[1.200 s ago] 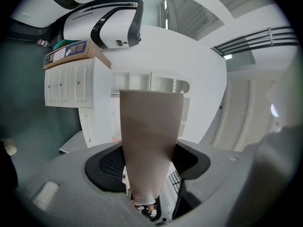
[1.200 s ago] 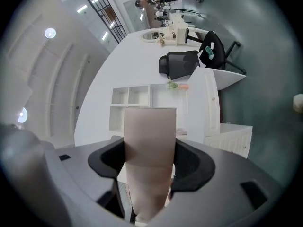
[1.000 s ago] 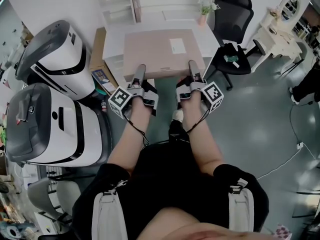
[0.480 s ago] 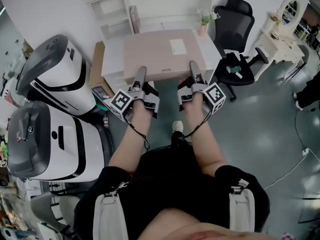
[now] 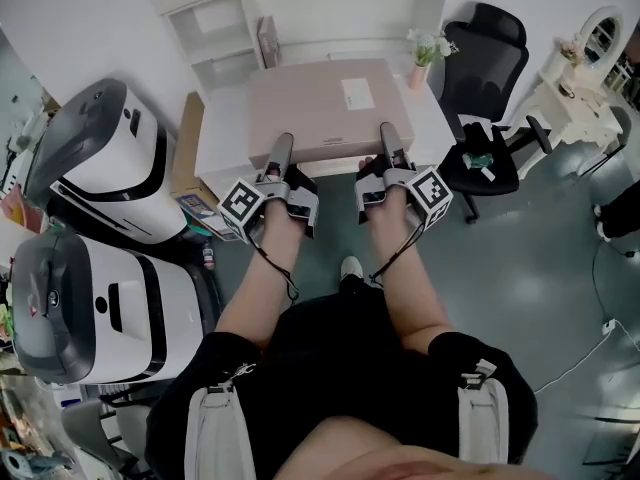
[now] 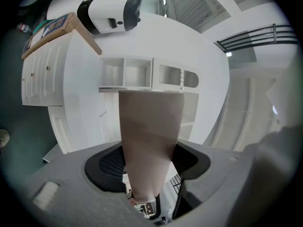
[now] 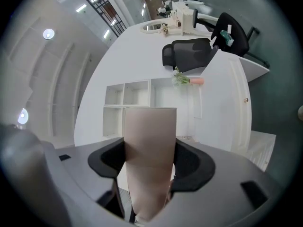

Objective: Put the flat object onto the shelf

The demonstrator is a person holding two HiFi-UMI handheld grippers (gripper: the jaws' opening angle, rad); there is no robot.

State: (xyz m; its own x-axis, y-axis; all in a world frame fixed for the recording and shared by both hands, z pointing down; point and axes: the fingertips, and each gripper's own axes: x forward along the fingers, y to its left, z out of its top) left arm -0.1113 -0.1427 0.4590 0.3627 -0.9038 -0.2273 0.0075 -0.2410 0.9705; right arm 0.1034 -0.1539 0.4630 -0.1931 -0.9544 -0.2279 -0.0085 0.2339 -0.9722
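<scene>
A flat beige cardboard box (image 5: 320,103) with a white label is carried level in front of me, over a white desk (image 5: 215,118). My left gripper (image 5: 280,153) is shut on its near edge at the left, my right gripper (image 5: 388,148) on its near edge at the right. In the left gripper view the box (image 6: 149,141) fills the gap between the jaws, and in the right gripper view the box (image 7: 149,162) does the same. Beyond stands the white shelf unit (image 5: 300,13) against the wall, with open compartments (image 7: 125,96).
Two large white-and-grey machines (image 5: 105,163) stand at the left. A cardboard panel (image 5: 183,163) leans beside the desk. A pink vase with flowers (image 5: 422,63) is on the desk's far right corner. A black office chair (image 5: 485,78) and a white dressing table (image 5: 585,88) stand at the right.
Both grippers and the box have travelled forward toward the desk and shelf; the shelf unit shows more fully at the top, and the machines have slid back along the left.
</scene>
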